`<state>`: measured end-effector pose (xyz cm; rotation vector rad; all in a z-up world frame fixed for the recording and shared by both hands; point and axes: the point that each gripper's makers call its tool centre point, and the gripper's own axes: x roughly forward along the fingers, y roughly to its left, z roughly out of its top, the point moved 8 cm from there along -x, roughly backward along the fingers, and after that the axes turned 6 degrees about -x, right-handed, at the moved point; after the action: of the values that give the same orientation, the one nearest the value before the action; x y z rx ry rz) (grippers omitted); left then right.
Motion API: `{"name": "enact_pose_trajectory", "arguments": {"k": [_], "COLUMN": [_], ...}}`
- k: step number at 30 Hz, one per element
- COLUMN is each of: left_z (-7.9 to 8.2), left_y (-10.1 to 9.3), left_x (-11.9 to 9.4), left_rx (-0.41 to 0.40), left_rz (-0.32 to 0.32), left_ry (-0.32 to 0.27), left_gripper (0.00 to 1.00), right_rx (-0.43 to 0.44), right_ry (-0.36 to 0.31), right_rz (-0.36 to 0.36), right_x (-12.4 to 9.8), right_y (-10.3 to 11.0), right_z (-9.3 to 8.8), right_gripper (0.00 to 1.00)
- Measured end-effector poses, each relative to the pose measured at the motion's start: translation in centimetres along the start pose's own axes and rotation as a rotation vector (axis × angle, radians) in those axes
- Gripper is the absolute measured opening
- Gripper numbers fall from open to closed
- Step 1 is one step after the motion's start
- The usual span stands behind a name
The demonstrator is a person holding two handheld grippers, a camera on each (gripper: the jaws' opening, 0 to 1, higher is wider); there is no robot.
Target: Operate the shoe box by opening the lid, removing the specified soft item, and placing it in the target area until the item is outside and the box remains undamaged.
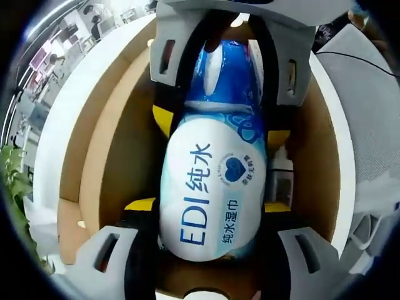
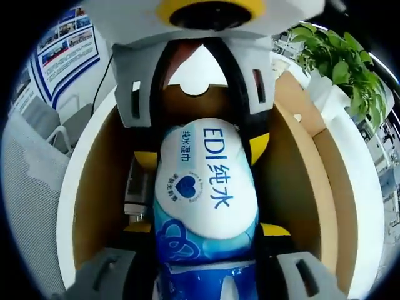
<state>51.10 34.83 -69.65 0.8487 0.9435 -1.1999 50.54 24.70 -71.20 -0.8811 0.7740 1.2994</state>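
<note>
White-and-blue EDI wet wipes pack (image 1: 212, 187) sits lengthwise inside the open cardboard shoe box (image 1: 103, 156), gripped at opposite ends by both tools: left gripper (image 1: 209, 250) fingers clamped on its white end, right gripper (image 2: 206, 262) fingers clamped on its blue end.

Both my cameras sit right above the open shoe box (image 1: 106, 162), looking down into it from opposite ends, really close. They share the wipes pack (image 1: 212, 194) and each sees the other gripper (image 1: 234, 56) facing it.
</note>
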Motion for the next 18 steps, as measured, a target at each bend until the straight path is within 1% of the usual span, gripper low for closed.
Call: {"name": "enact_pose_trajectory", "arguments": {"k": [2,4,5,6,9,11,12,13,14,17,18], "left_z": [0.0,0.0,-0.2,-0.2,-0.2,-0.1,0.0,0.0,0.0,0.0,0.1], "left_y": [0.0,-0.1,-0.1,0.0,0.2,0.2,0.2,0.3,0.3,0.2,0.2], "left_x": [0.3,0.6,0.5,0.6,0.7,0.9,0.9,0.9,0.9,0.9,0.9], "left_rx": [0.003,0.01,0.029,0.009,0.014,0.02,0.021,0.021,0.021,0.023,0.025], "left_rz": [0.003,0.02,0.023,0.023,0.011,0.008,0.004,0.001,0.0,-0.005,-0.007], "left_ry": [-0.002,-0.001,0.002,-0.015,-0.032,-0.037,-0.038,-0.04,-0.043,-0.05,-0.05], "left_gripper": [0.63,0.63,0.64,0.65,0.66,0.66,0.66,0.66,0.66,0.66,0.66], "right_rx": [-0.004,-0.028,-0.064,-0.035,-0.037,0.025,0.077,0.111,0.126,0.085,0.058], "right_ry": [0.008,0.033,0.025,0.033,0.032,0.003,-0.021,-0.035,-0.042,-0.027,-0.015], "right_rz": [0.003,0.006,0.021,0.019,0.036,0.05,0.052,0.054,0.056,0.074,0.086], "right_x": [0.2,0.4,0.5,0.6,0.6,0.8,1.0,1.1,1.2,1.2,1.2], "right_y": [0.0,0.0,-0.2,-0.3,-0.5,-0.5,-0.7,-0.8,-0.8,-0.8,-0.9], "right_z": [0.2,0.4,0.6,0.5,0.4,0.5,0.7,0.7,0.8,0.7,0.6], "right_gripper": [0.63,0.63,0.63,0.63,0.65,0.66,0.66,0.67,0.67,0.66,0.66]}}
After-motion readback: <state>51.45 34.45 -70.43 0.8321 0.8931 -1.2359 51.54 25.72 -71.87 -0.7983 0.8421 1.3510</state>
